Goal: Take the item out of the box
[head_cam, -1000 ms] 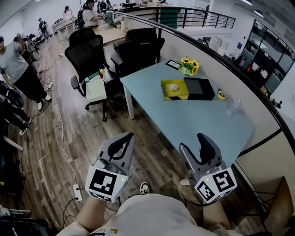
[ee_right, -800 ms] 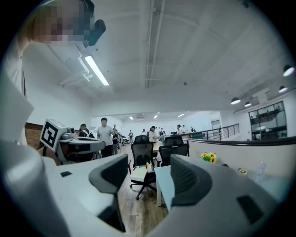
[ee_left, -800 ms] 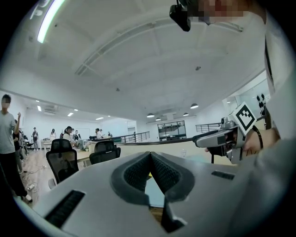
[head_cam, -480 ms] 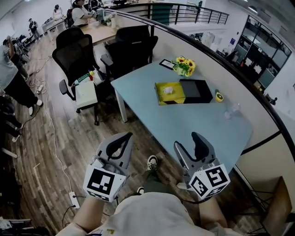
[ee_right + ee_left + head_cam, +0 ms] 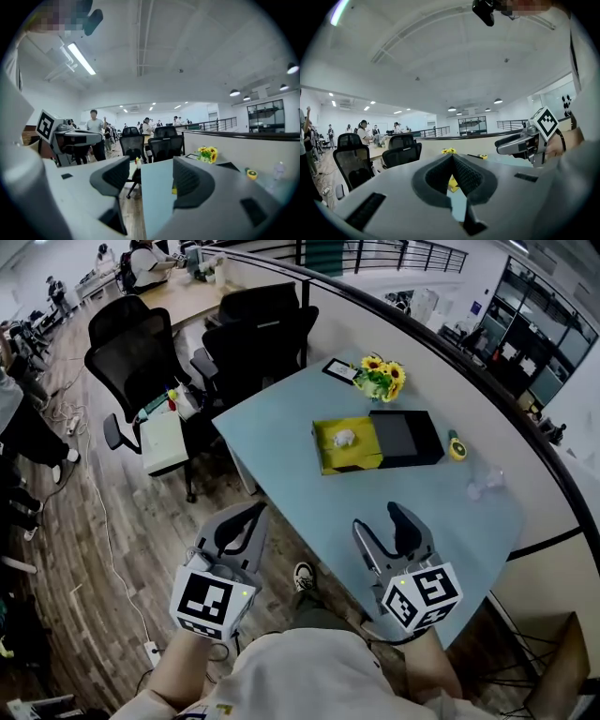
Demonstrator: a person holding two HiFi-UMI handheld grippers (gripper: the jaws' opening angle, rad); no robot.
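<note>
Nearest, both grippers are held up at the person's front, short of the near edge of the table (image 5: 291, 460). The left gripper (image 5: 249, 517) is over the wood floor (image 5: 112, 549). In the left gripper view its (image 5: 452, 157) pad tips meet in a closed V with nothing caught between them. The right gripper (image 5: 382, 526) is to its right, over the table's near edge. In the right gripper view its (image 5: 151, 176) jaws stand wide apart and empty, with only the tabletop and floor showing through the gap. A power strip (image 5: 152, 652) lies on the floor at near left. Mid-table, well beyond both grippers, sits the open yellow box (image 5: 361, 457) with the white item (image 5: 343, 438) inside it, untouched. A black box piece (image 5: 406, 437) touches the box's right side. Right of that is a small yellow round thing (image 5: 457, 446), and a clear object (image 5: 486, 484) lies nearer the right edge; I can't tell what either one is. Sunflowers (image 5: 382, 377) stand at the table's far edge, with a flat black item (image 5: 338, 369) just left of them. Black office chairs (image 5: 141, 362) are at far left, and people are at desks beyond.
</note>
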